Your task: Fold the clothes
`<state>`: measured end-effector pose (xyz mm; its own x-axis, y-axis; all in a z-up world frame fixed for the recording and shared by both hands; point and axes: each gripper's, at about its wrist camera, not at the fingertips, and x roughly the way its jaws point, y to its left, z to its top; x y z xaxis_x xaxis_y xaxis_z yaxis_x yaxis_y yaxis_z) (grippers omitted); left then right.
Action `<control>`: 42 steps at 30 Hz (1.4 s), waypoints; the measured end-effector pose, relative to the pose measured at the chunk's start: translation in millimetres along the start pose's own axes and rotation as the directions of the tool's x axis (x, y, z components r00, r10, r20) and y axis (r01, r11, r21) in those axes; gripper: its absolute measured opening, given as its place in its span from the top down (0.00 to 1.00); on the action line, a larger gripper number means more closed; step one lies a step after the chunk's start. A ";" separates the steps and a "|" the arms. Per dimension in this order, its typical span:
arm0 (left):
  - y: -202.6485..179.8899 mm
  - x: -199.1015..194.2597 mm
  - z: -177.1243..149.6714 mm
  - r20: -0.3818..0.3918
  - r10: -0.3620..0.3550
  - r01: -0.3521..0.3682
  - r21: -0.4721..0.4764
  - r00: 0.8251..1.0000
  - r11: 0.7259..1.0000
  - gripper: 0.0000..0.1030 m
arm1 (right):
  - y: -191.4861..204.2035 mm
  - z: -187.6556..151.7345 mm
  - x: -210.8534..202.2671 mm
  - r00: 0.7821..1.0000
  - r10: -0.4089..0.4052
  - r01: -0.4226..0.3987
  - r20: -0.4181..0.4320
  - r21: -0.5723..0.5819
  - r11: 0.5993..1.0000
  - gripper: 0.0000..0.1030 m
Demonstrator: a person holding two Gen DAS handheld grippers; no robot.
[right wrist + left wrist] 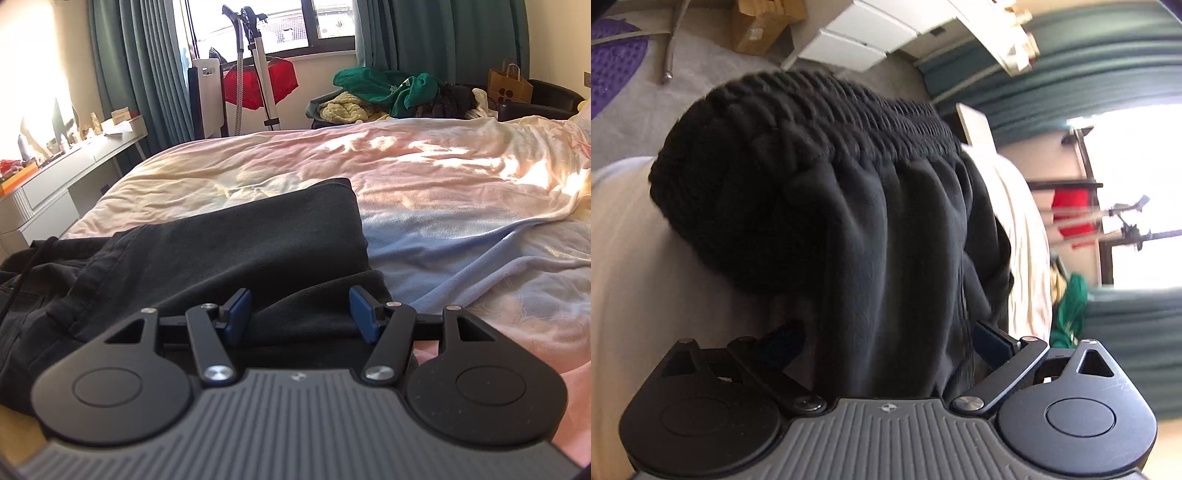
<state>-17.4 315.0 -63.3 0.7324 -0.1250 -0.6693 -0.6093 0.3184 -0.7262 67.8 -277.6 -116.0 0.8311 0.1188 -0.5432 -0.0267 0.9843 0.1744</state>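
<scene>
1. The left wrist view is tilted sideways, so the room appears rotated. A pair of black soft fabric trousers with a ribbed, gathered elastic waistband (pixel 820 192) fills most of this view.

2. The left gripper (pixel 886 343) has its jaws spread wide, and a thick bunch of the black cloth runs down between them. The blue pads are mostly hidden by the fabric, so whether they press on it cannot be told.

3. In the same view, the waistband sits at the far end of the bunch, well ahead of the jaws, curled over in a rounded roll.

4. Behind the cloth lie a pale bed cover, grey floor, a brown cardboard box (pixel 764 26) and white drawers (pixel 860 33).

5. The right wrist view looks level across a bed with a rumpled pastel pink, yellow and blue cover (pixel 461 206).

6. The right gripper (pixel 300 314) has its jaws released and apart. A low fold of the black trousers (pixel 240 243) lies between the two blue pads (pixel 238 310), touching neither clearly.

7. From there the garment spreads flat on the bed, ahead of and to the left of the jaws, with a black drawstring (pixel 26 273) at its left edge.

8. Beyond the bed stand teal curtains (pixel 122 74), a window, a red garment (pixel 255 85) and a heap of green and yellow clothes (pixel 376 92).
</scene>
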 end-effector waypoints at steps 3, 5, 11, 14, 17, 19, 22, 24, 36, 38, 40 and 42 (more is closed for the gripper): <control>1.7 -9.2 6.8 0.120 0.011 -0.010 -0.011 0.993 1.000 0.19 | -0.3 3.6 -5.9 1.000 0.002 -0.003 0.026 0.015 1.000 0.40; 8.3 -11.0 10.6 0.153 -0.001 0.010 -0.058 0.988 0.998 0.36 | 0.7 6.6 -8.2 0.999 0.018 -0.019 0.036 0.013 1.000 0.40; -7.0 -19.6 5.6 0.229 0.004 -0.022 0.078 0.973 0.997 0.81 | 3.8 -2.3 12.9 0.998 -0.021 0.019 -0.062 -0.038 0.999 0.41; -45.5 -30.6 -22.1 0.324 0.009 -0.102 0.269 0.946 0.958 0.85 | 3.8 -4.6 13.9 0.998 -0.023 0.020 -0.066 -0.035 0.999 0.41; -95.5 -45.7 -62.0 0.437 -0.042 -0.187 0.467 0.899 0.864 0.86 | 1.5 -5.1 12.8 0.998 -0.015 0.013 -0.064 -0.022 1.000 0.41; -129.4 -55.6 -92.2 0.494 -0.100 -0.238 0.575 0.864 0.783 0.86 | -3.5 -1.2 7.7 0.999 0.003 -0.002 -0.052 0.013 1.000 0.41; -172.4 -60.5 -145.5 0.518 -0.202 -0.247 0.669 0.831 0.701 0.86 | -18.0 12.3 -9.4 0.999 0.042 -0.040 -0.019 0.097 0.994 0.41; -200.4 -62.9 -182.0 0.523 -0.271 -0.250 0.721 0.808 0.646 0.86 | -35.1 21.5 -25.1 0.998 0.059 -0.063 0.026 0.177 0.982 0.41; -254.1 29.3 -463.6 0.370 -0.495 -0.267 0.926 0.786 0.268 0.84 | -142.3 35.4 -62.3 0.980 -0.093 -0.012 0.176 0.516 0.857 0.39; -246.0 62.8 -492.1 0.338 -0.461 -0.285 0.941 0.821 0.182 0.83 | -153.7 33.9 -64.6 0.974 -0.108 -0.016 0.199 0.539 0.842 0.39; -237.9 96.2 -520.7 0.308 -0.423 -0.297 0.950 0.852 0.093 0.82 | -162.8 29.7 -62.1 0.971 -0.105 -0.038 0.214 0.572 0.819 0.39; -228.4 125.0 -547.0 0.287 -0.388 -0.309 0.951 0.876 0.005 0.81 | -168.6 26.0 -55.7 0.972 -0.057 -0.094 0.227 0.602 0.793 0.39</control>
<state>47.1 -287.3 -67.0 0.9650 0.0366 -0.2596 0.0593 0.9340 0.3524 40.4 -453.6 -93.8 0.9357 0.0298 -0.3515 0.2349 0.6906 0.6840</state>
